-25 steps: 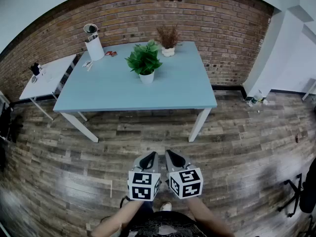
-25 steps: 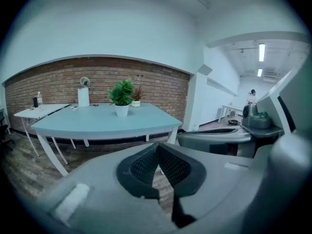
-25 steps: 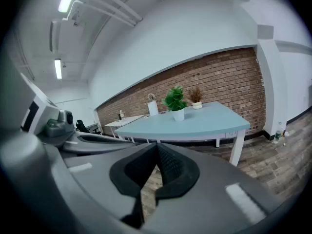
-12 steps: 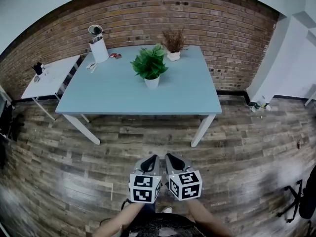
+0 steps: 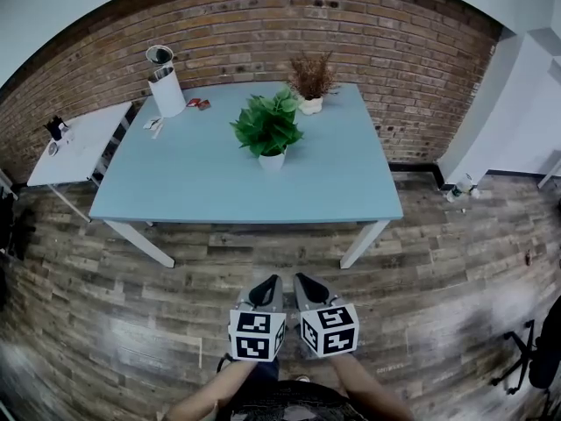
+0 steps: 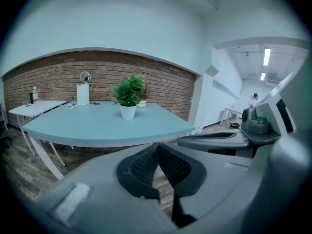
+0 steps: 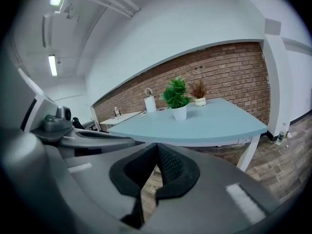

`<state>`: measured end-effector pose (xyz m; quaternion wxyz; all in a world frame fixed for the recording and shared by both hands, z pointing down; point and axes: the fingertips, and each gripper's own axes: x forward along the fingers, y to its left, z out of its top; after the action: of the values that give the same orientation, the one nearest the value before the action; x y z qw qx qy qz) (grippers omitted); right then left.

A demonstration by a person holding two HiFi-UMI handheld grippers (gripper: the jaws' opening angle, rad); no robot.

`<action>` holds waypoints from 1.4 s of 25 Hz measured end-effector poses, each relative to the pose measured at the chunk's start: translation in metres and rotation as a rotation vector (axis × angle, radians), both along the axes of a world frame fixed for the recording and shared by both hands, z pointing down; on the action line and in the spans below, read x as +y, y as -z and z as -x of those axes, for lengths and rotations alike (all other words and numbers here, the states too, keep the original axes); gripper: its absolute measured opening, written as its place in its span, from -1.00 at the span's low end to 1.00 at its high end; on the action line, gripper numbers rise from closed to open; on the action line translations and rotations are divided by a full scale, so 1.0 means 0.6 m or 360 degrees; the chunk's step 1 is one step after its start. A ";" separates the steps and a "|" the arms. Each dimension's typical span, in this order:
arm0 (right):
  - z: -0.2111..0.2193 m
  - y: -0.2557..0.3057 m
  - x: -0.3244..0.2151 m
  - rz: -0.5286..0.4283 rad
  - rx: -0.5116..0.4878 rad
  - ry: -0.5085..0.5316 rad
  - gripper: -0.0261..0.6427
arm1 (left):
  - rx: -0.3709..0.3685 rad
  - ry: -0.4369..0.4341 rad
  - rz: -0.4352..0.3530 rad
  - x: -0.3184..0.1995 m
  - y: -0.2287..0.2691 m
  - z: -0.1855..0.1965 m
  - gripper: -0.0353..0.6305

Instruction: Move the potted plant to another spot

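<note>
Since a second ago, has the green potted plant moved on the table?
No. The potted plant still sits at the same spot near the dried plant on the table; only the whole view shifted.

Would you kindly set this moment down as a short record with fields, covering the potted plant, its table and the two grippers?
potted plant: green leaves, white pot, upright on the table, towards the back
blue table: against the brick wall
neighbours: dried plant behind it, apart; white cylinder at back left
left gripper: shut, empty, over the wooden floor, short of the table
right gripper: shut, empty, beside the left
task stage: plant not yet reached
</note>
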<state>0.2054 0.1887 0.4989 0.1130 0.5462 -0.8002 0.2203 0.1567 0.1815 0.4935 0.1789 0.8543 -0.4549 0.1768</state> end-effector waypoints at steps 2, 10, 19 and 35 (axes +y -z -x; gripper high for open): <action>0.007 0.002 -0.025 0.0006 0.0001 -0.0007 -0.90 | 0.0003 -0.0012 0.0005 -0.025 0.002 0.005 -0.90; 0.039 0.006 -0.111 0.0030 0.0039 -0.0037 -0.90 | 0.0030 -0.0056 0.0020 -0.115 0.008 0.034 -0.89; 0.074 0.020 -0.189 0.0027 0.0110 -0.0064 -0.90 | 0.0091 -0.0100 0.0020 -0.195 0.019 0.065 -0.89; 0.104 0.012 -0.267 0.0035 0.0133 -0.0158 -0.82 | 0.0104 -0.0161 0.0042 -0.271 0.003 0.107 -0.89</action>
<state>0.1428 0.0283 0.4919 0.1411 0.5926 -0.7643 0.2114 0.0926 0.0190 0.4920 0.1957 0.8792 -0.4025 0.1636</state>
